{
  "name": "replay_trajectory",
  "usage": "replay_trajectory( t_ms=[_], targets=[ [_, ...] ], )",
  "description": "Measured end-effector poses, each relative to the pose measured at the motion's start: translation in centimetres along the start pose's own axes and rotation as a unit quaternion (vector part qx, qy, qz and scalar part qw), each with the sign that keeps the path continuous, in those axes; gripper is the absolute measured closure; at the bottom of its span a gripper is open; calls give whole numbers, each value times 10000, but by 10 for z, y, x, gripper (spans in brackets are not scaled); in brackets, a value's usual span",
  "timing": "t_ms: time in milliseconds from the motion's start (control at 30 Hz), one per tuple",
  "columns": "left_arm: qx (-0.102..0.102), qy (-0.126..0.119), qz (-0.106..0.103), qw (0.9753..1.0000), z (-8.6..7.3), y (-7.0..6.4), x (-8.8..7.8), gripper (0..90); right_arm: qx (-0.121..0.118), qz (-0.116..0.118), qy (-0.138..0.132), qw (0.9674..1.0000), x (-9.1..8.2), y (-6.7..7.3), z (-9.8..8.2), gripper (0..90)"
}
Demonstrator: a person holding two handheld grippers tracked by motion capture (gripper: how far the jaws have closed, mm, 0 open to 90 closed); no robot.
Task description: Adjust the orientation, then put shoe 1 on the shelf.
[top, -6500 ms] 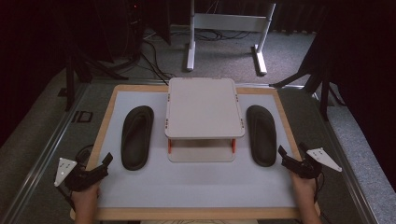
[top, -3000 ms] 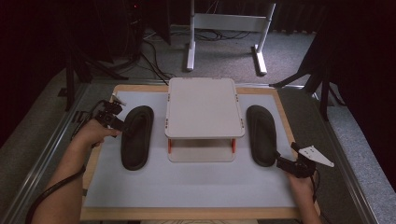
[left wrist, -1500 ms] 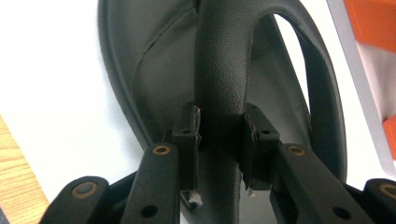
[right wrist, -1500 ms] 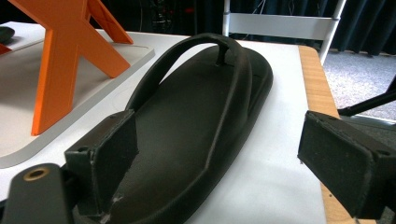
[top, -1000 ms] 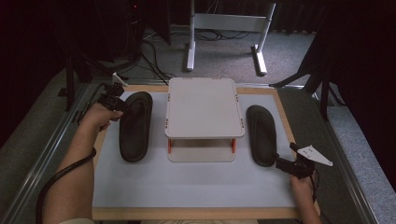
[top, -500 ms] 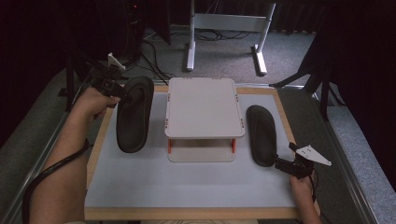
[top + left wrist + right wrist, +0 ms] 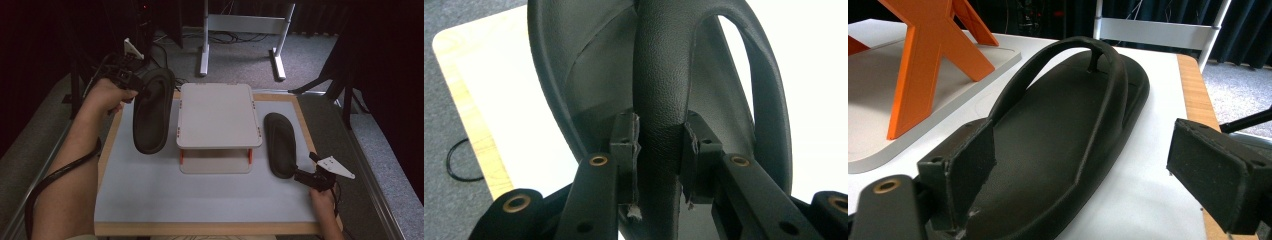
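My left gripper point(image 7: 141, 89) is shut on the strap of a black flip-flop point(image 7: 150, 111), which hangs tilted above the board's left side. In the left gripper view both pads pinch the strap point(image 7: 659, 110) of this sandal. A second black flip-flop point(image 7: 279, 144) lies flat on the white board to the right of the rack. My right gripper point(image 7: 300, 175) stands open at its heel end, and in the right gripper view the heel of this flip-flop point(image 7: 1058, 150) lies between the spread jaws. A white two-tier rack point(image 7: 218, 120) with orange supports stands mid-board.
The white board has a wooden rim point(image 7: 210, 229). Grey carpet surrounds the table, with a white metal stand point(image 7: 240, 30) and cables behind. An orange support point(image 7: 930, 55) of the rack rises to the left in the right gripper view. A black cable trails along the left forearm.
The left gripper reached the left flip-flop, shut on its strap and lifted it up and toward the far left. The right gripper has stayed open at the right flip-flop's heel.
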State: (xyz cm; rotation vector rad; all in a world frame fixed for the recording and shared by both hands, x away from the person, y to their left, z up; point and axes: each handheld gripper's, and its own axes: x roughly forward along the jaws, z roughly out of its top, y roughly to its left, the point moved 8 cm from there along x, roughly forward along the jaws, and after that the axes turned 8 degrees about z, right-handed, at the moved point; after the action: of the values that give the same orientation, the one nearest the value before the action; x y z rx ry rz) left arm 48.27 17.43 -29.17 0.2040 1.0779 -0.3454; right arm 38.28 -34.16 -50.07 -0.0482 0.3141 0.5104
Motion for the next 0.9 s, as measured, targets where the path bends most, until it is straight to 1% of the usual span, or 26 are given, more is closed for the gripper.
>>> replay_trajectory(
  t_ms=[33, 67, 133, 200, 233, 267, 333, 400, 433, 467, 533, 633, 700, 767, 800, 833, 867, 900],
  targets=[
    [38, 1, -14, 10000, 4, -5, -2, 717, 0, 6, -2, 10000, 0, 0, 0, 113],
    [38, 1, -14, 10000, 4, -5, -2, 717, 0, 6, -2, 10000, 0, 0, 0, 113],
    [53, -6, 4, 10000, 8, -9, -3, 717, -7, 4, 12, 10000, 0, 0, 0, 113],
    [80, -8, -46, 10000, 14, -16, -6, 717, -24, 4, 9, 10000, 1, 0, 0, 113],
    [80, -8, -46, 10000, 14, -16, -6, 717, -24, 4, 9, 10000, 1, 0, 0, 113],
    [94, -37, -84, 9999, 20, -25, -9, 717, -27, 9, 19, 10000, 1, 0, -1, 113],
    [172, -40, -115, 9998, 24, -34, -11, 717, -54, 16, 12, 10000, 1, 1, -1, 113],
    [206, -46, -144, 9997, 28, -44, -11, 717, -75, 18, 19, 10000, 1, 1, -1, 113],
    [206, -46, -144, 9997, 28, -44, -11, 717, -75, 18, 19, 10000, 1, 1, -1, 113],
    [259, -35, -152, 9995, 31, -51, -10, 717, -77, 27, 24, 10000, 1, 2, -1, 113],
    [247, -54, -200, 9995, 34, -60, -8, 717, -86, 29, 20, 10000, 1, 2, 0, 113],
    [265, -11, -297, 9992, 39, -76, -1, 717, -85, 32, -27, 10000, 0, 2, 1, 114],
    [239, 37, -300, 9993, 41, -83, 3, 717, -77, 34, -75, 9999, -1, 3, 2, 113],
    [266, 141, -267, 9992, 44, -90, 9, 717, -50, 22, -119, 9999, -3, 3, 3, 113],
    [267, 186, -256, 9991, 46, -93, 11, 717, -49, 35, -142, 9999, -4, 3, 3, 114],
    [267, 186, -256, 9991, 46, -93, 11, 717, -49, 35, -142, 9999, -4, 3, 3, 114],
    [200, 296, -181, 9992, 51, -99, 18, 716, -5, 85, -209, 9997, -5, 3, 5, 113],
    [142, 285, -168, 9994, 53, -101, 21, 716, -5, 99, -217, 9997, -5, 3, 5, 113]
  ],
)
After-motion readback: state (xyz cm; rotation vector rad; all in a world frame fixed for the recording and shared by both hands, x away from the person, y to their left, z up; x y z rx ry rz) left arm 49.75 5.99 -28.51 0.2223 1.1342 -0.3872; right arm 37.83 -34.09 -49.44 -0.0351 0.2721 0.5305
